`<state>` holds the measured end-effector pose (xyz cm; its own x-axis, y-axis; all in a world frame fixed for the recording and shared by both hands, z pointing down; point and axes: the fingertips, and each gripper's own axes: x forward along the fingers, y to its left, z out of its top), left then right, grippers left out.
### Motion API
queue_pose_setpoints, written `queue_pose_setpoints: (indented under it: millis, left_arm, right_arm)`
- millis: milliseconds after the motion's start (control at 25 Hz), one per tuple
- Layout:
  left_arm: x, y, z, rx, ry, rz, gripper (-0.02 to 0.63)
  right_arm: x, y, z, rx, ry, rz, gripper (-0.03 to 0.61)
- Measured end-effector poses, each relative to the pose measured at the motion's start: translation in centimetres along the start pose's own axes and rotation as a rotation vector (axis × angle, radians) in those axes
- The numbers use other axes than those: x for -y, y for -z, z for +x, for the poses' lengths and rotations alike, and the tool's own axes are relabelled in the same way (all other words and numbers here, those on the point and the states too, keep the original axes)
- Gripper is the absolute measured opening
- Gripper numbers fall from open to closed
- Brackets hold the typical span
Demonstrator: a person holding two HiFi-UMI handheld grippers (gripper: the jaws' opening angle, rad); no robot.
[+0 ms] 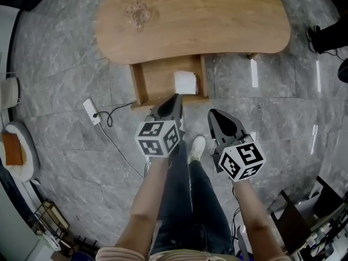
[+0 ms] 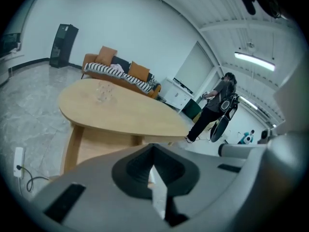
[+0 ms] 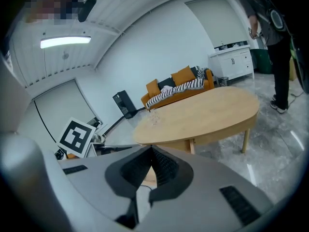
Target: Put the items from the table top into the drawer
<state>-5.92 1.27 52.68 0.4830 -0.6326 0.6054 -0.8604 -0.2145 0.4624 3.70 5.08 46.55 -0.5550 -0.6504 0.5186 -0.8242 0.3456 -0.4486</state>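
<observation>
on grey marbled floor (image 1: 70, 86), oval wooden table (image 1: 217, 20)

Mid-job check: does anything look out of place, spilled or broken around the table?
Nothing looks spilled, tipped or damaged. The drawer stands open with a white item lying flat inside. One clear glass item sits on the table, not yet put away.

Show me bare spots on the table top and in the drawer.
Table top: bare everywhere right of the glass piece near its left end. Drawer: left half free, from its left wall to the white item; its right side is taken.
</observation>
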Motion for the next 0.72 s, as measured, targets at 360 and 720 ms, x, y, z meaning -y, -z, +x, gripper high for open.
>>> queue_pose_setpoints:
  millis: [360, 720]
  left_arm:
    - [4.7, -5.3, -5.3, 0.104, 0.05, 0.046, 0.013]
    - [9.2, -8.3, -9.9, 0.161, 0.077, 0.112, 0.012]
  right_arm:
    - [-1.9, -6.0, -4.3, 0.118, -0.016, -0.032, 0.008]
    - [-4.1, -10.1, -8.6, 0.187, -0.035, -0.071, 0.008]
